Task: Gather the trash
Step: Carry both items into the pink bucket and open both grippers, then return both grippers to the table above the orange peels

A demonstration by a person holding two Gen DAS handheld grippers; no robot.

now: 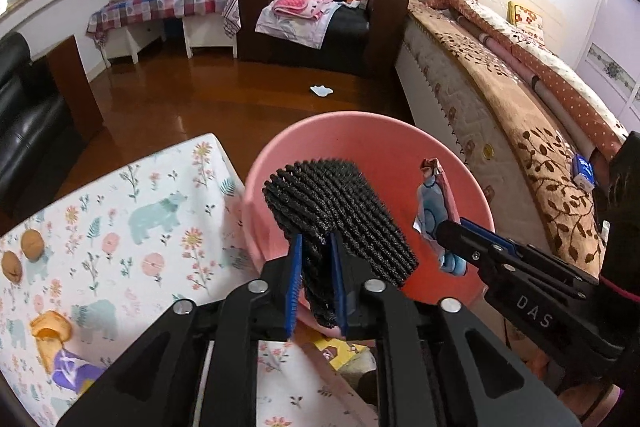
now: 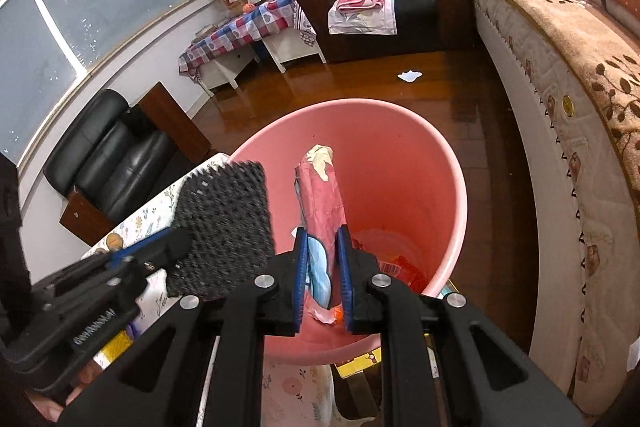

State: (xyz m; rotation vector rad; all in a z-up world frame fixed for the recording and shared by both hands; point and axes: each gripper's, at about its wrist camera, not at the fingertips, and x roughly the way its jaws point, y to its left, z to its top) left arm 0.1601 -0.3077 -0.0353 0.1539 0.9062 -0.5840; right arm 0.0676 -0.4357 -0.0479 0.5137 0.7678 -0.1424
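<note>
Between right gripper (image 2: 323,277) pads: wrapper (image 2: 320,203).

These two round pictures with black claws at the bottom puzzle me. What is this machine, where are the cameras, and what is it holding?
There is no robot here: a person holds a hand tool with two fingers in each hand, and a wide-angle camera on each tool looks along its fingers. One picture comes from the left tool, the other from the right, so each tool also shows in the other's picture. The left gripper is shut on a black mesh pad. The right gripper is shut on a wrapper. Both hang over a pink bin, which already has some trash at its bottom. Beside it is a table with a flowered cloth, bearing two walnuts and more wrappers. A white scrap lies on the floor.
</note>
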